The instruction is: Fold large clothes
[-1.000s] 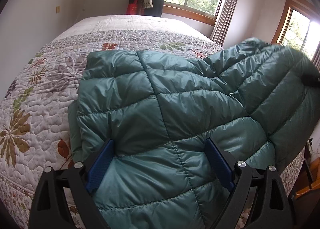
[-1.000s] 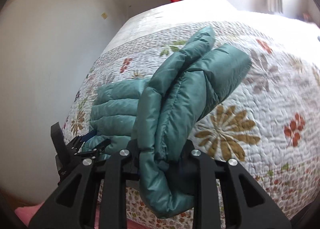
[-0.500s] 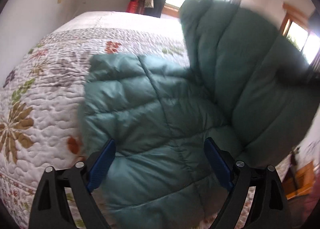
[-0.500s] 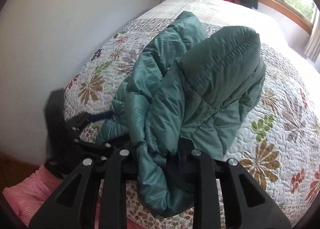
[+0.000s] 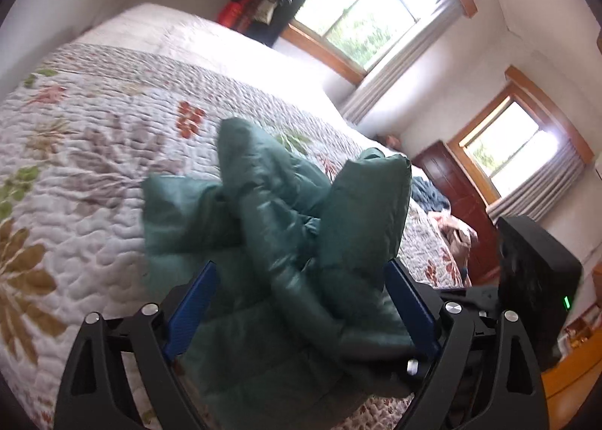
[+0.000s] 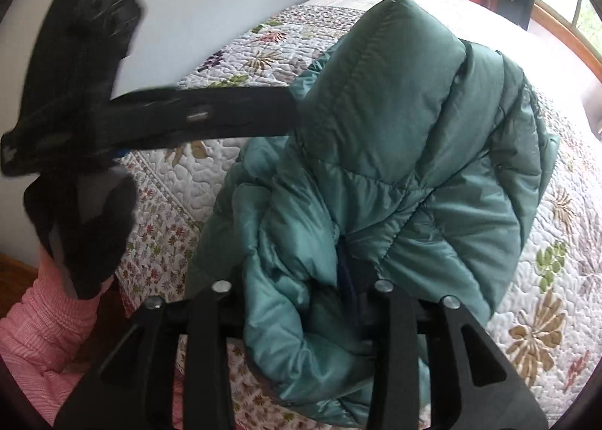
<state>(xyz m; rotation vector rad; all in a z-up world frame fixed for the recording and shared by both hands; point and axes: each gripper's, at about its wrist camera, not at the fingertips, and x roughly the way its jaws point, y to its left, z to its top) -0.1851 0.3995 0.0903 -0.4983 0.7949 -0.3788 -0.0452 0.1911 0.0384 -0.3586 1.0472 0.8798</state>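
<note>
Puffy jacket (image 6: 395, 174): slick, faintly glossy cloth (quilted); bedspread (image 5: 94, 174): matt, stitched, bumpy cotton-like cloth.

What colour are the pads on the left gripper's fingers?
Blue, set on black fingers. It shows best in the left wrist view.

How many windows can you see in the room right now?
2, both in the left wrist view: one window on the far wall past the bed, another window on the right, above a dark wooden cabinet. Others may be out of frame.
</note>
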